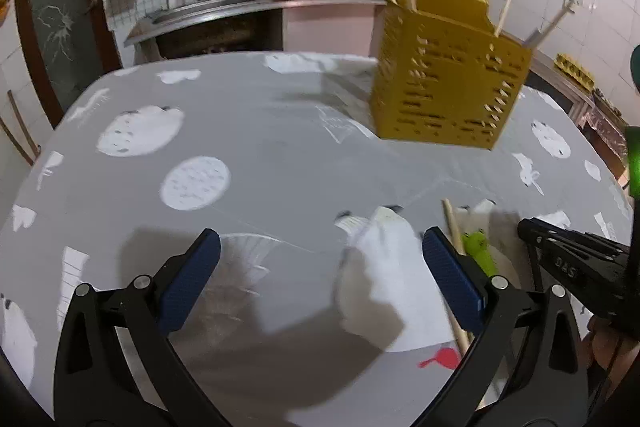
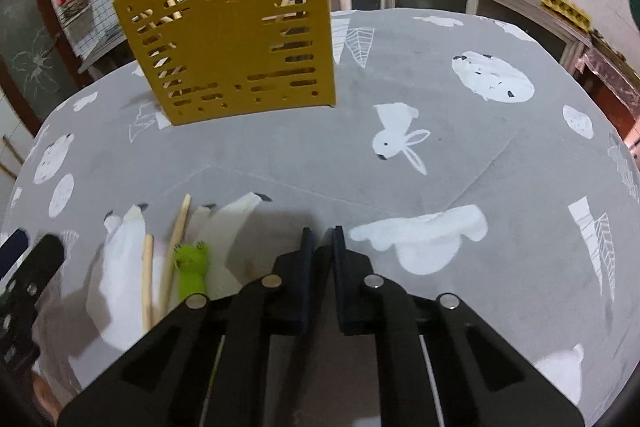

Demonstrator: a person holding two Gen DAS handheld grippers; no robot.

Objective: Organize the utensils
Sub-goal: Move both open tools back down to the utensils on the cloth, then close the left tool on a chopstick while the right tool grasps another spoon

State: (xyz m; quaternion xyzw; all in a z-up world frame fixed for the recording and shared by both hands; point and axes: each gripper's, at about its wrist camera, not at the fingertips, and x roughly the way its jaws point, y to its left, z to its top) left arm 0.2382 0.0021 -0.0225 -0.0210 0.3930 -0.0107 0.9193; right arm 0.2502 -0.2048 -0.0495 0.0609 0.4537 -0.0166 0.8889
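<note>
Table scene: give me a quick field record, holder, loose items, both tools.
surface: table under a grey cloth with white prints
holder: yellow slotted utensil holder, upright on the far side, wooden sticks standing in it
loose items: two wooden chopsticks lying side by side on the near cloth; green frog piece right beside them
left tool: open, nothing between its pads
right tool: shut, nothing visibly held, to the right of the chopsticks
still to put away: the chopsticks and the frog piece
</note>
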